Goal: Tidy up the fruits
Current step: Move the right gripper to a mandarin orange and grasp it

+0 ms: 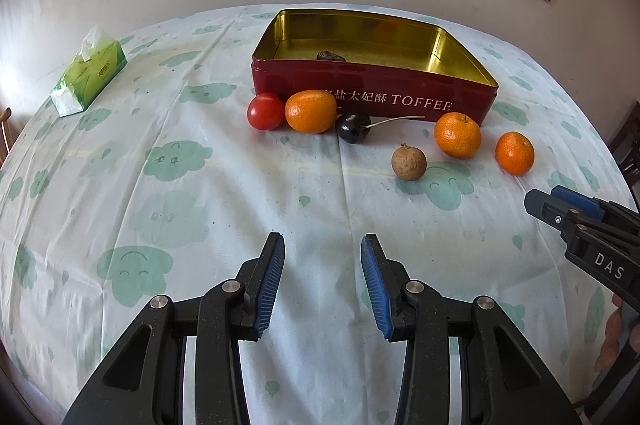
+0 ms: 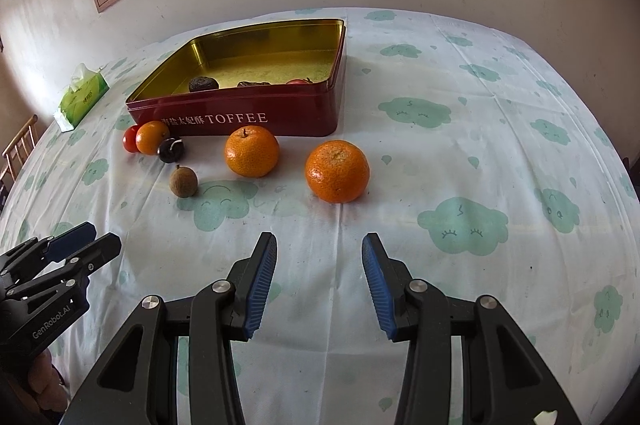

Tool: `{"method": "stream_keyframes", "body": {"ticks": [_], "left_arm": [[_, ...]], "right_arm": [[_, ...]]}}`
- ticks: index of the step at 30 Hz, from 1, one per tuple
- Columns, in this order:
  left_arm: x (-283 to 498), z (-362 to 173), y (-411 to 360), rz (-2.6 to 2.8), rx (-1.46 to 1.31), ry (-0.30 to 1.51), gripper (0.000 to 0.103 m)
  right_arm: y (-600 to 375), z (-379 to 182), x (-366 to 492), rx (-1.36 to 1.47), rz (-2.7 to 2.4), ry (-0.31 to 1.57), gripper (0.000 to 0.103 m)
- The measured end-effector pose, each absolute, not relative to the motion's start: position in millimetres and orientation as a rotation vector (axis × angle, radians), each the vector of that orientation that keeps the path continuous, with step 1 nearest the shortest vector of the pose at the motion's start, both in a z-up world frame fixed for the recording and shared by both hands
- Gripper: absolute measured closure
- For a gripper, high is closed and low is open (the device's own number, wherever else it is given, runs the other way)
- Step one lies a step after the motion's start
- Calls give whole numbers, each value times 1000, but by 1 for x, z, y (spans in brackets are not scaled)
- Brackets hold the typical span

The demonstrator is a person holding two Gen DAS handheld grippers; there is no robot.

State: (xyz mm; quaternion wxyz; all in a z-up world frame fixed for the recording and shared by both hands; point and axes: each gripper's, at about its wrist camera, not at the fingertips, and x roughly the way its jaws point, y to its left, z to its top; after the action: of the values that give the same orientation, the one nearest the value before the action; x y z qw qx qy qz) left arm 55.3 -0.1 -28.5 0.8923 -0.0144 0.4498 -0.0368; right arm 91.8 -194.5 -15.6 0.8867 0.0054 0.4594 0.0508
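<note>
A red toffee tin [image 1: 372,97] [image 2: 240,119] with a gold inside stands open at the back. It holds dark fruits [image 2: 203,83] and a red one [image 2: 298,81]. In front of it lie a tomato [image 1: 265,111], three mandarins [image 1: 310,111] [image 1: 457,135] [image 1: 514,153], a dark cherry [image 1: 352,128] and a brown longan [image 1: 408,162]. In the right wrist view the nearest mandarin [image 2: 337,171] lies just ahead of my right gripper [image 2: 319,245], which is open and empty. My left gripper [image 1: 322,245] is open and empty, well short of the fruits.
A green tissue pack [image 1: 89,77] lies at the far left of the cloud-print tablecloth [image 1: 160,209]. A wall with a wood-framed window rises behind the table. A chair back [image 2: 18,145] shows at the left edge.
</note>
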Motion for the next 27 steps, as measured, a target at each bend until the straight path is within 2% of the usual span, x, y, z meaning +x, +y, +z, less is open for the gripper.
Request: {"method": "stream_keyframes", "body": {"ticks": [20,27], "left_arm": [[90,-30,-23,-124,-9,943,62],[95,-31,-34,-152,-18,947,62]], "right_arm": [[-194,-32,147,-43,106,958,61],[-194,-32,147,-53,115,942,64]]}}
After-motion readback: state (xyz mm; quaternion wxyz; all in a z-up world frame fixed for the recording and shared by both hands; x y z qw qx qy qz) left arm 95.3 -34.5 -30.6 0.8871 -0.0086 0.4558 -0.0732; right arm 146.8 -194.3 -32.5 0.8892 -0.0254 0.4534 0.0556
